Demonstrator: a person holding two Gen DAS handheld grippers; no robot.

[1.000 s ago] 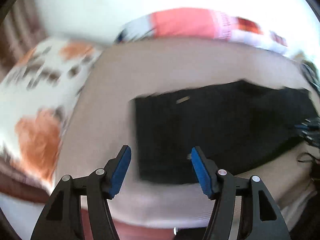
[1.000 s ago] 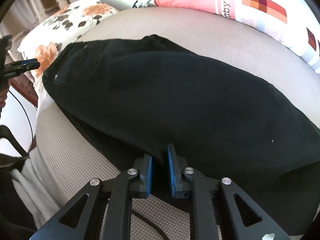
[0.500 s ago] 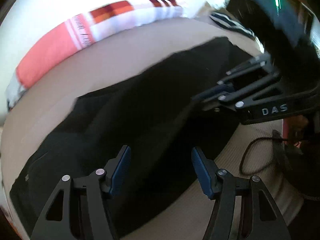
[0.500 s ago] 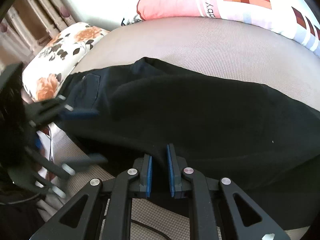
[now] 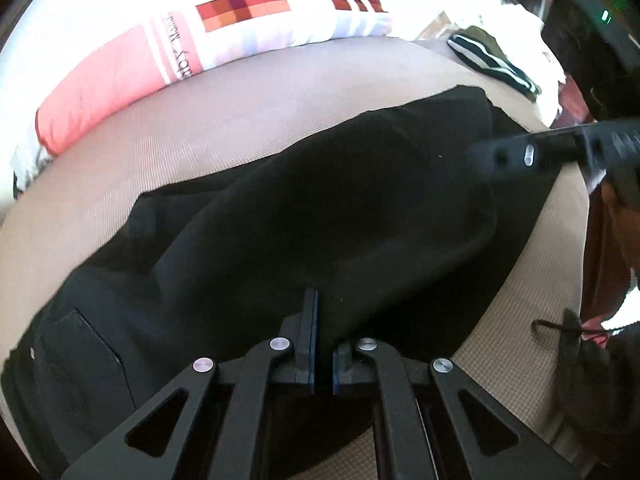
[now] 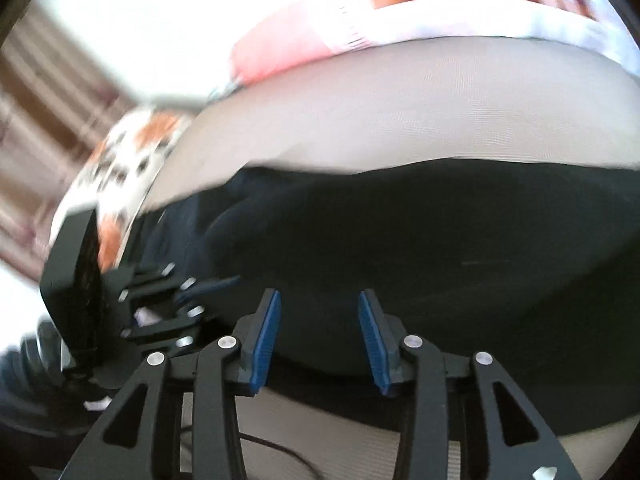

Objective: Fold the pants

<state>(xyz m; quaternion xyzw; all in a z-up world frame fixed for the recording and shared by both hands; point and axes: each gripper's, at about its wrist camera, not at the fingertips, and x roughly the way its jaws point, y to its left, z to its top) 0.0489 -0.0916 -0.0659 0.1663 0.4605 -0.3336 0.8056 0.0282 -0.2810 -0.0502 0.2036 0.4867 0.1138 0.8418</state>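
Pants (image 5: 328, 216) across the mattress (image 5: 248, 120); long pillow (image 5: 168, 52) behind, flowered pillow (image 6: 128, 164) left.

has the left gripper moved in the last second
Yes. The left gripper has swung from the floral-pillow end of the black pants toward their near edge and closed on the fabric, the pink pillow lying beyond.

Bed (image 5: 280, 92): beige woven cover. Lying on it: black pants (image 5: 304, 216) spread across the middle; pink-and-white printed pillow (image 5: 168, 52) along the far edge; floral pillow (image 6: 132, 160) at one end; striped dark garment (image 5: 492, 62) at the other.
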